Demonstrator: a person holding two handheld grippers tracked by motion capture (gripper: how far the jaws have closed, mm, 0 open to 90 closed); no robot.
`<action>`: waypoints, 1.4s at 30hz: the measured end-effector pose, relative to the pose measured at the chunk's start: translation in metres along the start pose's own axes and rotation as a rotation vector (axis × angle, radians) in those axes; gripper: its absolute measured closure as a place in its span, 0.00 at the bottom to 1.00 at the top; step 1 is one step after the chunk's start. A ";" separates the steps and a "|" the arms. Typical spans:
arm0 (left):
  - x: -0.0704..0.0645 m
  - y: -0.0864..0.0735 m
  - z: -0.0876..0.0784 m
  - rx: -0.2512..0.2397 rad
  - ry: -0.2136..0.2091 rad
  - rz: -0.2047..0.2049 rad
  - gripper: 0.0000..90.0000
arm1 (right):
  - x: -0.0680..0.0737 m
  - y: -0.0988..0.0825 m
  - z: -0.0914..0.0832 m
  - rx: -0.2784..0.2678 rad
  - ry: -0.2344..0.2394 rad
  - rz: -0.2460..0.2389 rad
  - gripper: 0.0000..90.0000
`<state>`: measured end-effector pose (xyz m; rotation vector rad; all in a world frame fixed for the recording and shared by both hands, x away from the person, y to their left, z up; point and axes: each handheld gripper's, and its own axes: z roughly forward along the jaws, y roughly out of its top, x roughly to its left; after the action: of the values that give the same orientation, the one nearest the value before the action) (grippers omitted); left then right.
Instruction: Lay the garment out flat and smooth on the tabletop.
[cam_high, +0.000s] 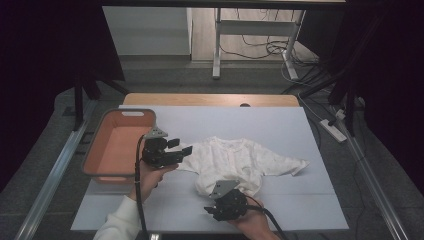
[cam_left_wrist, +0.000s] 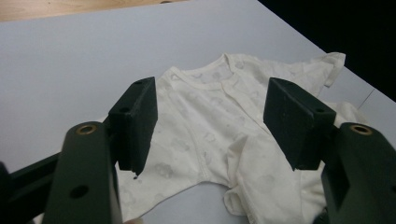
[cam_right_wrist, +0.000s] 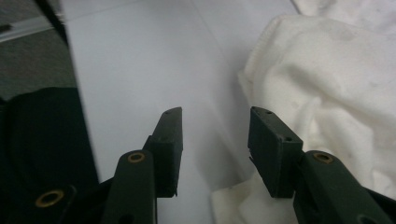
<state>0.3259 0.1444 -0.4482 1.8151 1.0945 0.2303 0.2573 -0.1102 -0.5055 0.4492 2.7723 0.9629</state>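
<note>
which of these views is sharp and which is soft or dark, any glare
High view: dim, dark at the sides, white garment and orange bin readable, no glare. Left gripper view: garment sharp, near jaws slightly soft. Right gripper view: garment blurred and bright, nearly washed out; jaws cast soft shadows on the sheet.

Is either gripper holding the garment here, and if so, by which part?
Nothing is held. The left gripper and right gripper both have their jaws open with a gap, near the white garment but not clamping it.
</note>
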 end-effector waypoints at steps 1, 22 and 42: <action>0.000 0.000 0.000 0.000 0.001 -0.001 0.39 | -0.003 0.002 0.002 0.007 -0.025 -0.007 0.62; 0.000 0.000 0.000 -0.002 0.000 0.000 0.39 | -0.019 0.006 0.021 0.081 -0.155 -0.034 0.87; 0.001 0.002 -0.005 -0.012 0.000 0.004 0.39 | 0.014 0.006 -0.006 -0.013 0.038 -0.054 0.96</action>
<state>0.3248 0.1479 -0.4448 1.8068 1.0874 0.2381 0.2437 -0.1039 -0.4982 0.3562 2.7947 0.9867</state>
